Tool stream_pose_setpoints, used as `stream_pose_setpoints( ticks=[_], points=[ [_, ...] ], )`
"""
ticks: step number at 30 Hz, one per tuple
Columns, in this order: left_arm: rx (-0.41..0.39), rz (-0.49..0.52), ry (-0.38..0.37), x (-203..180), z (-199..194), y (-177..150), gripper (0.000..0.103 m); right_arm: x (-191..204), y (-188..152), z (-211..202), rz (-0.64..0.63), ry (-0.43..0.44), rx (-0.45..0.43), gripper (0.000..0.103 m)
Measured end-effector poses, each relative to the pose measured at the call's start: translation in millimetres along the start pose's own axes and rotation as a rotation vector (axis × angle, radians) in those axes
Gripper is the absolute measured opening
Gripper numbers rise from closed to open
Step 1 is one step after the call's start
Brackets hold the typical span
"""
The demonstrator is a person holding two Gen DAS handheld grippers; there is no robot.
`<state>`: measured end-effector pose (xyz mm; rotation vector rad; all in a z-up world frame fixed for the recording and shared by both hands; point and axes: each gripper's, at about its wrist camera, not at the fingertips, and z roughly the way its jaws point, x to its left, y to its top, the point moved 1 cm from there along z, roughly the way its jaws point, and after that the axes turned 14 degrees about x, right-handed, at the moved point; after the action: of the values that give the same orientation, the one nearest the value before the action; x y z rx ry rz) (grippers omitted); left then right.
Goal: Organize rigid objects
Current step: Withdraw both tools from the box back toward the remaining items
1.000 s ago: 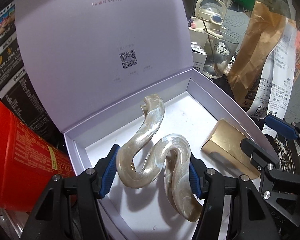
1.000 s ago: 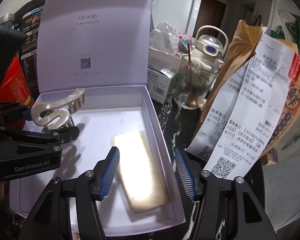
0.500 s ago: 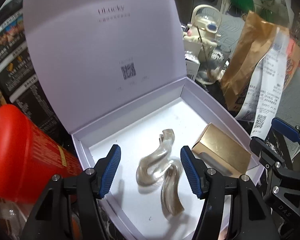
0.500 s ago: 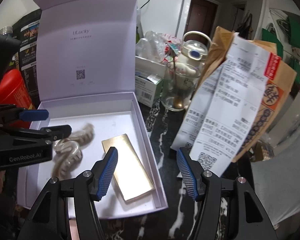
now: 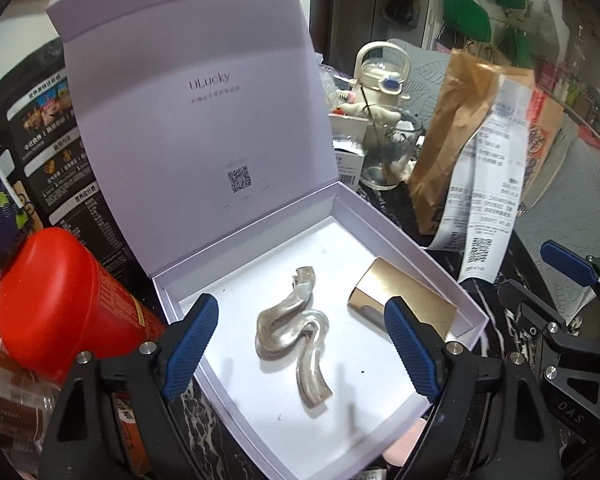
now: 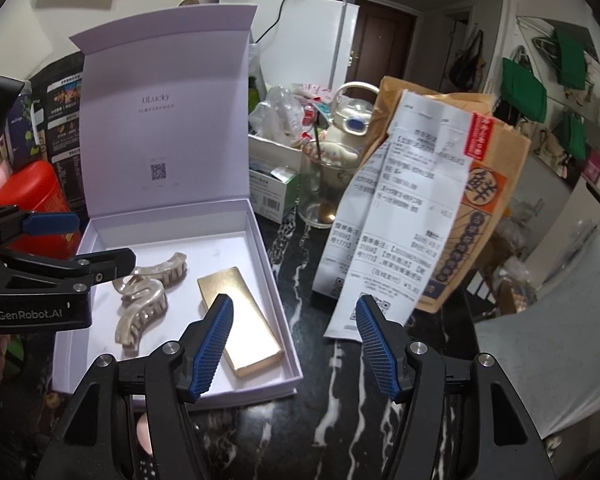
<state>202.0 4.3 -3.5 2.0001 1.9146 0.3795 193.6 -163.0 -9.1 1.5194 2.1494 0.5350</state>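
A pearly wavy hair claw clip [image 5: 296, 332] lies on the floor of an open lilac gift box [image 5: 384, 224]. A flat gold bar [image 5: 404, 304] lies beside it at the box's right. My left gripper [image 5: 304, 344] is open and empty, raised above the clip. In the right wrist view the clip [image 6: 148, 296] and gold bar [image 6: 240, 316] lie in the box [image 6: 260, 248]. My right gripper [image 6: 296, 344] is open and empty, over the box's front right corner and the dark table. The left gripper [image 6: 76, 240] shows at the left there.
The box lid [image 5: 196, 120] stands upright. A red canister [image 5: 56, 304] stands left of the box. A glass with a spoon [image 6: 320, 184], a kettle [image 6: 352, 116], small cartons [image 6: 272, 192] and a brown paper bag with receipts [image 6: 432, 200] crowd the black marble table [image 6: 312, 420].
My left gripper opened and let the hair clip go into the box, then drew back and up. My right gripper also drew back from the box.
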Motion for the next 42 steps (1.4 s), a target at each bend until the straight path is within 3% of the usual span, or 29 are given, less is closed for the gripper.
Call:
stream_pose_setpoints(
  ticks=[10, 14, 26, 42],
  points=[
    [-0.065, 0.011, -0.009, -7.3, -39.5, -10.1, 0.087, -5.4, -9.8, -38.0, 0.014, -0.007, -0.052, 0.067],
    [-0.083, 0.018, -0.015, -11.3, -53.4, -16.9, 0.098, -5.9, -14.3, -53.3, 0.011, -0.009, -0.071, 0.070],
    [-0.143, 0.041, -0.012, -22.1, -92.3, -46.1, 0.098, -9.5, -37.1, -92.1, 0.012, -0.019, -0.115, 0.076],
    [-0.149, 0.046, -0.024, -38.1, -115.2, -91.5, 0.101, -13.4, -77.8, -115.9, 0.043, -0.010, -0.125, 0.082]
  ],
)
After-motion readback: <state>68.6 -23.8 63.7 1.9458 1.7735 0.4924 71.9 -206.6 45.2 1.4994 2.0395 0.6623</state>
